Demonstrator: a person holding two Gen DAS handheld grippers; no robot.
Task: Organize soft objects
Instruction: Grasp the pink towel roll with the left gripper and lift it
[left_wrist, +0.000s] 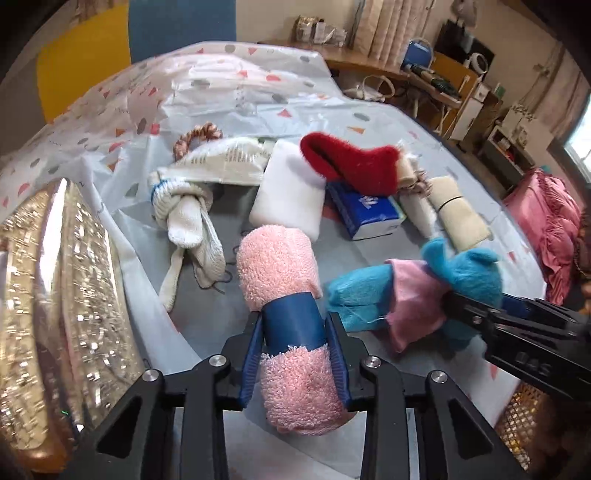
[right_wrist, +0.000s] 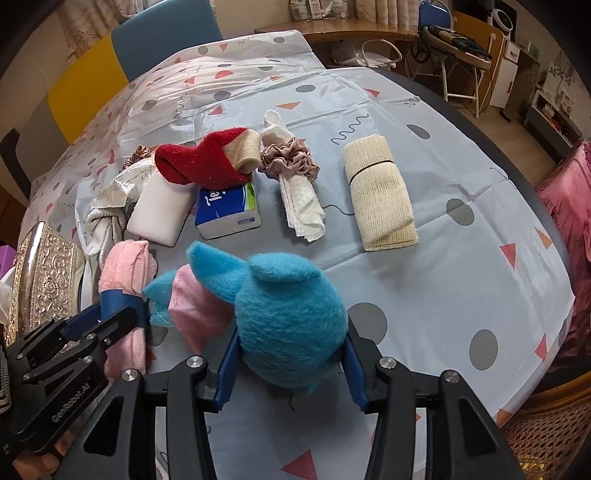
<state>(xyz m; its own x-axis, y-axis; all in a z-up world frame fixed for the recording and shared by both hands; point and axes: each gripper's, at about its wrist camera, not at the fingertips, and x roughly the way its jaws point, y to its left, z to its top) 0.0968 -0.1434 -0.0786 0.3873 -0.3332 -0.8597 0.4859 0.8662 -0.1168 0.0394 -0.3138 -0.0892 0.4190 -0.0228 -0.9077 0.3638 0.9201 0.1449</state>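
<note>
A rolled pink towel (left_wrist: 280, 269) with a blue band around it lies lengthwise between the fingers of my left gripper (left_wrist: 295, 369), which is shut on its near end just above the patterned tablecloth (left_wrist: 207, 317). My right gripper (right_wrist: 291, 362) is shut on the body of a fluffy blue plush toy (right_wrist: 288, 314) in a pink dress; the toy's ears point away from me. The two held things sit side by side, towel (right_wrist: 125, 269) on the left and toy (left_wrist: 469, 273) on the right, almost touching. Each gripper shows in the other's view: the left gripper (right_wrist: 122, 314) and the right gripper (left_wrist: 465, 310).
An embossed silver box (left_wrist: 55, 295) stands at the left. Behind lie knotted white gloves (left_wrist: 184, 210), a white foam block (left_wrist: 288, 188), a red sock (left_wrist: 354, 162) on a blue tissue pack (left_wrist: 369, 210), a white cloth in a scrunchie (right_wrist: 299, 184) and a beige cloth roll (right_wrist: 380, 192). The table's edge curves on the right.
</note>
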